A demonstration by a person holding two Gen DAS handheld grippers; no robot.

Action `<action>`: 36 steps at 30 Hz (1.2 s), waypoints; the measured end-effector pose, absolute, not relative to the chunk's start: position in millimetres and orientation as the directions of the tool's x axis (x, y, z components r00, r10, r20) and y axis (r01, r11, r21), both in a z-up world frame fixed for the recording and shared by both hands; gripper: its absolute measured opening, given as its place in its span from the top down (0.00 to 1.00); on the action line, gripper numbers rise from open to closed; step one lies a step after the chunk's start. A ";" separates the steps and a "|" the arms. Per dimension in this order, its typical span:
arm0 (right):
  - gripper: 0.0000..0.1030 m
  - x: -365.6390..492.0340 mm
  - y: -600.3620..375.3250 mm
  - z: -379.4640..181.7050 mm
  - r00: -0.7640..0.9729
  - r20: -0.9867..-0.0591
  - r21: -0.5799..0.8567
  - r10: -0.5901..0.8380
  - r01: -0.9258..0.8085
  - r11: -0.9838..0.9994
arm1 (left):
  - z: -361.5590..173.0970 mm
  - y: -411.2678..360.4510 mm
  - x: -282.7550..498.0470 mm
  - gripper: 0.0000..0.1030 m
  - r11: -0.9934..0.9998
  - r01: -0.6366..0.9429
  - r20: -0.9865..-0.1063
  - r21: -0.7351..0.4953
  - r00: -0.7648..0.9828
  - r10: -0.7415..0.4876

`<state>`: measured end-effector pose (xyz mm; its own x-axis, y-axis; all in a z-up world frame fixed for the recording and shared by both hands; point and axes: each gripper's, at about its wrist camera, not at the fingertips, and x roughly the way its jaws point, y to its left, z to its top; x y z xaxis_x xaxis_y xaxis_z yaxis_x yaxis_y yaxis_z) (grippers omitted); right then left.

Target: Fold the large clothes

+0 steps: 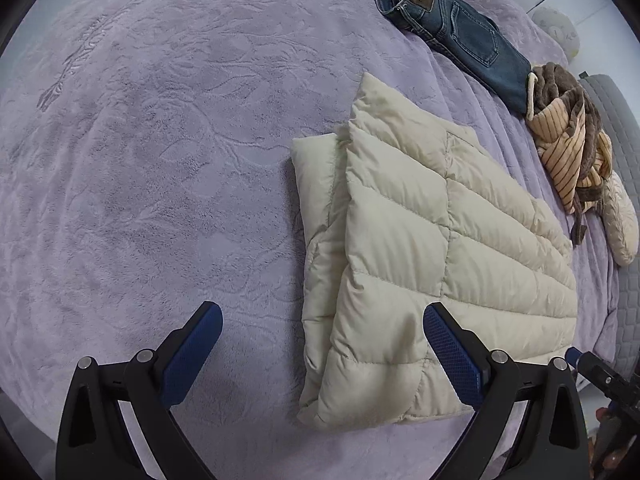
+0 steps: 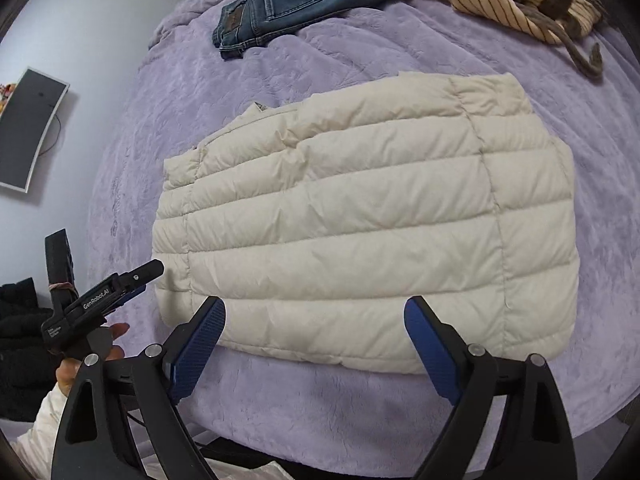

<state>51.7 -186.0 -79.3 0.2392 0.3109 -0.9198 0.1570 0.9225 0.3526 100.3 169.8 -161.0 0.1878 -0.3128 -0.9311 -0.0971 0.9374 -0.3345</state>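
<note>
Cream quilted puffer jacket (image 2: 360, 224) lies folded into a flat rectangle on the lilac plush embossed bedspread (image 1: 160, 160); second folded layer sticks out along its far-left edge in the left wrist view; jacket is the landmark for everything below. Left gripper (image 1: 322, 324) with blue textured pads spread wide, holding nothing; hovers over the jacket's near corner, one finger above the jacket, the other above bare bedspread beside it. Right gripper (image 2: 314, 316) also spread wide, empty; hovers over the jacket's near long edge; contact with fabric cannot be told. Folded blue denim jeans (image 1: 452, 28) lie beyond the jacket, well apart from it; crumpled peach striped garment with brown fleece lining (image 1: 572, 140) beyond the jacket's far-right side, touching the jeans' end. Dark curved monitor (image 2: 28, 128) on the wall far off the jacket's left in the right wrist view.
</note>
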 end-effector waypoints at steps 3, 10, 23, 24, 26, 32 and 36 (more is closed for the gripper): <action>0.10 68.0 -175.0 -86.3 0.223 -0.934 0.317 0.281 0.149 0.937 | -180.0 183.4 108.0 0.02 0.877 -0.120 -0.882 -0.465 0.139 -0.449; 0.77 92.7 -163.9 -106.2 0.208 -0.947 0.275 0.245 0.132 0.952 | -217.3 197.6 126.0 0.02 0.732 -0.143 -0.745 -0.666 0.089 -0.661; 0.78 108.9 -166.2 -162.0 0.181 -0.938 0.325 0.297 0.158 0.932 | -247.6 144.9 158.3 0.06 0.609 -0.001 -0.607 -0.793 -0.062 -0.792; 0.78 108.4 -167.9 -163.6 0.181 -0.936 0.332 0.302 0.166 0.929 | -245.8 140.9 159.3 0.24 0.609 0.010 -0.608 -0.793 -0.066 -0.791; 0.78 107.6 -170.0 -166.1 0.182 -0.935 0.336 0.305 0.177 0.925 | -241.3 132.0 161.3 0.44 0.614 0.020 -0.613 -0.789 -0.078 -0.786; 0.78 105.9 -172.5 -171.3 0.181 -0.938 0.328 0.295 0.196 0.924 | -199.3 118.7 152.8 0.68 0.579 0.107 -0.586 -0.808 -0.046 -0.809; 0.78 105.0 -175.7 -175.5 0.180 -0.936 0.337 0.303 0.206 0.919 | -171.6 99.8 146.4 0.68 0.548 0.169 -0.562 -0.819 -0.049 -0.825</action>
<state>105.0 -175.7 -175.5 0.1800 0.3032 -0.9358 0.2058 0.9187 0.3372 146.4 99.8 -171.6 -0.0491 -0.8254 -0.5624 0.1687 0.5481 -0.8192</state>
